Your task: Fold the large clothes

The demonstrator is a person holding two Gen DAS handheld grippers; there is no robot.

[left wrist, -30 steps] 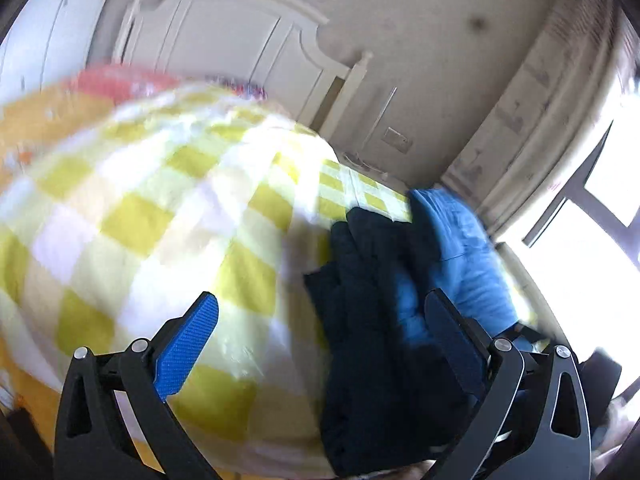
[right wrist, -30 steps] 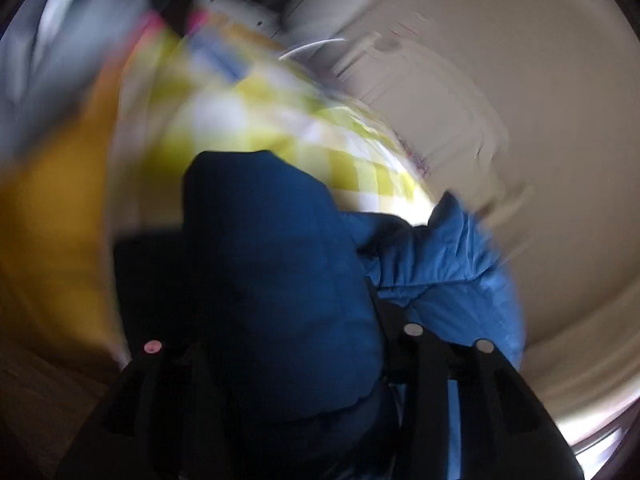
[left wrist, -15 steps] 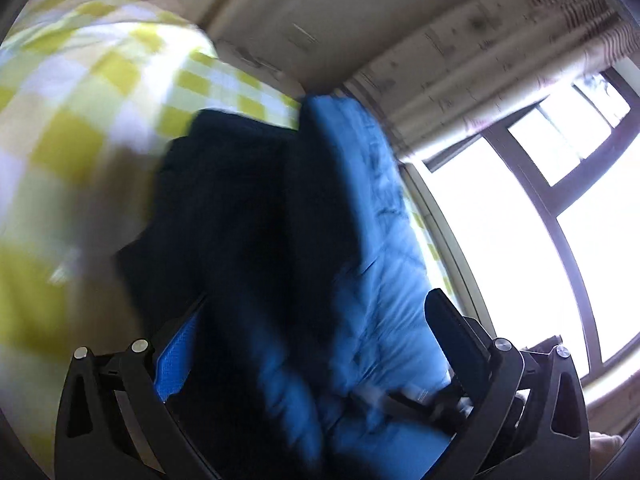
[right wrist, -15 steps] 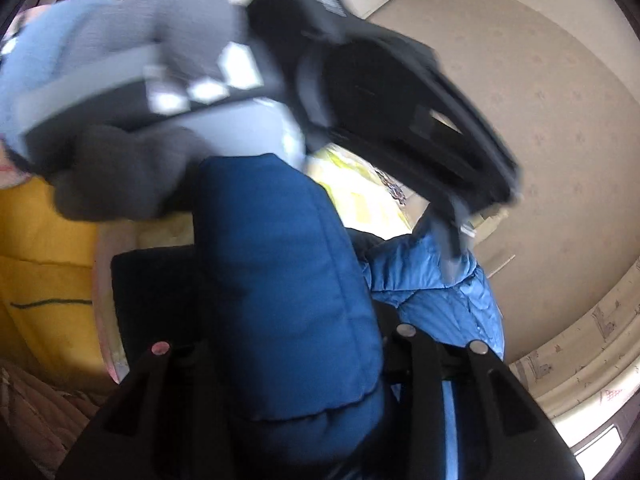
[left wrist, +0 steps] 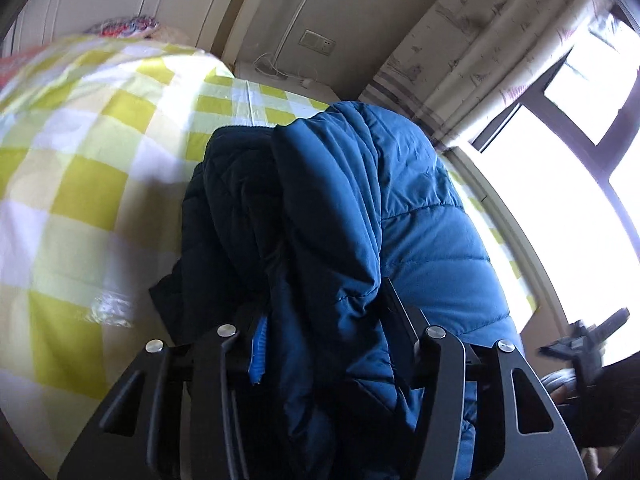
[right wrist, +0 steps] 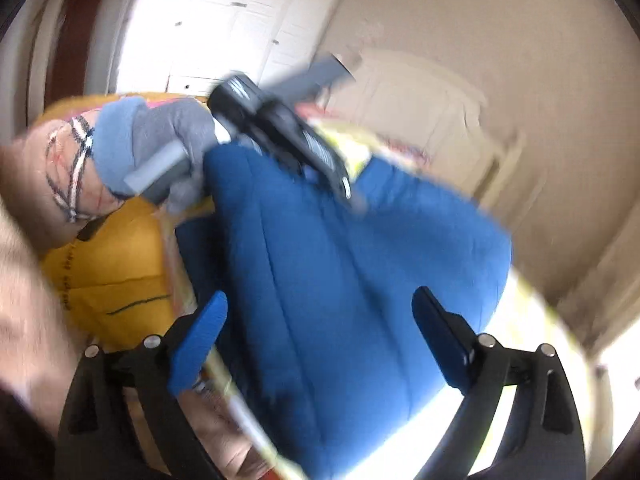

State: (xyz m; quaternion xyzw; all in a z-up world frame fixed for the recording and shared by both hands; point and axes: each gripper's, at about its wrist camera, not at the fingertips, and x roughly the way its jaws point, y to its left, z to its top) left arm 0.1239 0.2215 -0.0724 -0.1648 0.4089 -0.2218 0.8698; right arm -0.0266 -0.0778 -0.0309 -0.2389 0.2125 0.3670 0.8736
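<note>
Beige wall (left wrist: 360, 20), patterned curtain (left wrist: 460, 60), bright window (left wrist: 580, 200), white wardrobe (right wrist: 224, 32).

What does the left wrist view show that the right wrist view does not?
Only the left wrist view shows the window, the curtain, the wall socket, and the left gripper with its jaws, which have just been closing, pressed on a bunched fold of the jacket. Only the right wrist view shows the gloved hand that carries that gripper, the white cupboard doors, a yellow garment, and the right gripper, whose jaws have just been opening and stand clear of the jacket. Both show the blue jacket and the checked bedcover.
</note>
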